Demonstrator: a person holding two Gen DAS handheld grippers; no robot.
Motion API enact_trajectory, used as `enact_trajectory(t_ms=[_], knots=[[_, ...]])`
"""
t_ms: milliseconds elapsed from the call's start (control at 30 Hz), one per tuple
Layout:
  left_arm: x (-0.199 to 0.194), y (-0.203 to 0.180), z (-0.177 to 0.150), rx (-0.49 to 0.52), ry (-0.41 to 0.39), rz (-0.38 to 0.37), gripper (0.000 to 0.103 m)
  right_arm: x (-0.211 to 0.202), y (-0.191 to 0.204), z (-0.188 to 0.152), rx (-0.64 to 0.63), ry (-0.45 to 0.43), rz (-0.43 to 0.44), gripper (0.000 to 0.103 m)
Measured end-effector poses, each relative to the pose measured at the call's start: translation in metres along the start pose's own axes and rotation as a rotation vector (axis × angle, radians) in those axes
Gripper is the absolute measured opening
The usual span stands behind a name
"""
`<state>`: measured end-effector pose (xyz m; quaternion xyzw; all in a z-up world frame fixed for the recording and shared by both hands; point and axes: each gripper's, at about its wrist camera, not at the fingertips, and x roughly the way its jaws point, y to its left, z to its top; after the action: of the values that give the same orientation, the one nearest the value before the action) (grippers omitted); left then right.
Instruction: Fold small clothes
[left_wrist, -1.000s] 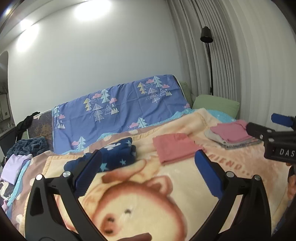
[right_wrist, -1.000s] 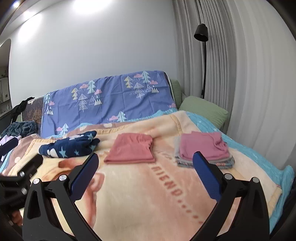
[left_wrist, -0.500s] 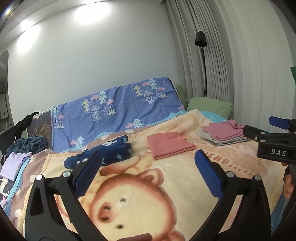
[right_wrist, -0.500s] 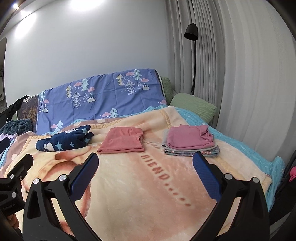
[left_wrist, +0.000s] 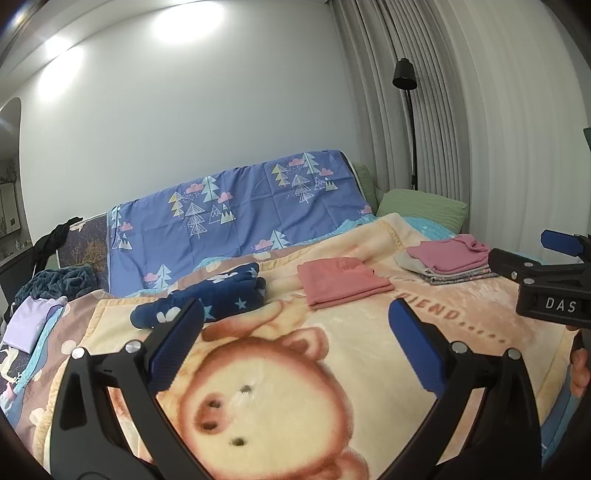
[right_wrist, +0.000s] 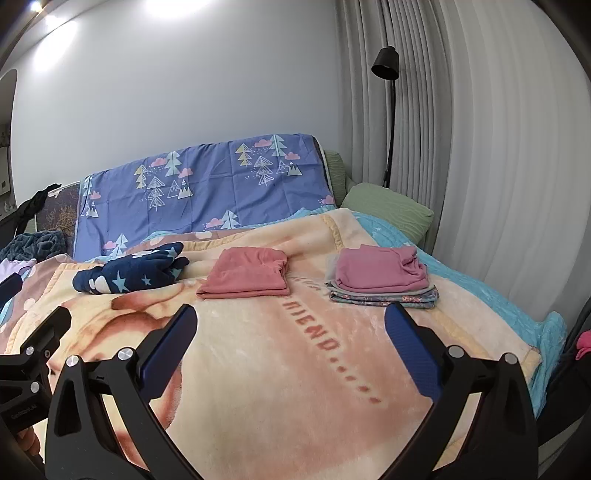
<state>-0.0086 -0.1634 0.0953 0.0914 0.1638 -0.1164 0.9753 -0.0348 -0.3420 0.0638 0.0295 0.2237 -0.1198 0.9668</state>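
A folded salmon-pink garment (left_wrist: 341, 285) (right_wrist: 248, 277) lies flat on the bear-print blanket (left_wrist: 280, 391) (right_wrist: 295, 369). To its right sits a stack of folded clothes (left_wrist: 448, 258) (right_wrist: 382, 280) with a pink piece on top. To its left lies a crumpled navy garment with stars (left_wrist: 207, 297) (right_wrist: 129, 273). My left gripper (left_wrist: 295, 343) is open and empty, held back from the clothes. My right gripper (right_wrist: 290, 341) is open and empty too, and shows from the side at the right edge of the left wrist view (left_wrist: 543, 266).
A purple tree-print sheet (left_wrist: 236, 214) covers the headboard behind. A green pillow (right_wrist: 388, 212) lies at the far right by the curtain, with a black floor lamp (right_wrist: 386, 66). A lilac cloth (left_wrist: 31, 325) and a dark teal blanket (left_wrist: 59, 282) lie at the left.
Both grippers have pulled back and up from the bed, so the clothes look smaller and farther away. The garments themselves have not moved. Both grippers stay open.
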Motion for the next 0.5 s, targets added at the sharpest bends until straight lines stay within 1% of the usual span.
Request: enact_trajectory(t_ms=[500], knots=[[0.01,0.001,-0.005,-0.005,0.032,-0.011,0.101,0.012,0.003,-0.004,-0.006,0.025,-0.007,0.102]])
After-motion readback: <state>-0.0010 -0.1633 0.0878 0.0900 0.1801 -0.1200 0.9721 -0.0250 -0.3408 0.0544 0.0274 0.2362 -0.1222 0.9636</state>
